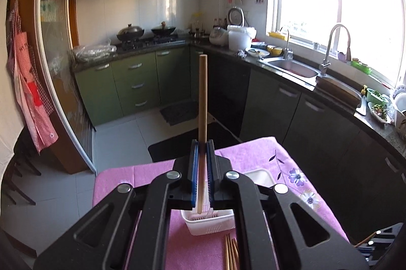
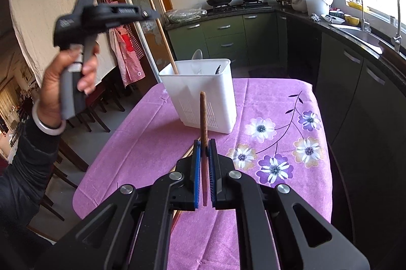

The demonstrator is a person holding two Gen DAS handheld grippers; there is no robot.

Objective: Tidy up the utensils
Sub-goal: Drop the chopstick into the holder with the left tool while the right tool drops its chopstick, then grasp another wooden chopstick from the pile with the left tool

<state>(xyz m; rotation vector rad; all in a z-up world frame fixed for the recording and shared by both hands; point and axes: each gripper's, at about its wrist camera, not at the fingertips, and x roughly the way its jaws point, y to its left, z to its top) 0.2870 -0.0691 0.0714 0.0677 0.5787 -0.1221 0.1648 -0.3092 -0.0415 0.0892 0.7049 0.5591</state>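
Observation:
My left gripper (image 1: pixel 202 143) is shut on a light wooden chopstick (image 1: pixel 203 92), which stands up out of the jaws. Its lower end reaches down into the white utensil holder (image 1: pixel 208 223) right beneath me. In the right wrist view a hand holds the left gripper (image 2: pixel 149 14) high at the left, and the light chopstick (image 2: pixel 165 41) slants down into the white holder (image 2: pixel 200 97). A pale spoon (image 2: pixel 197 55) and a dark utensil (image 2: pixel 218 68) stand inside it. My right gripper (image 2: pixel 204 142) is shut on a dark brown chopstick (image 2: pixel 203 115), a short way in front of the holder.
Loose chopsticks (image 1: pixel 231 254) lie on the purple flowered tablecloth (image 2: pixel 266 102) near the front edge. Dark kitchen cabinets (image 2: pixel 355 82) with a sink (image 1: pixel 294 67) run along the right. Chairs (image 2: pixel 96 107) stand to the left of the table.

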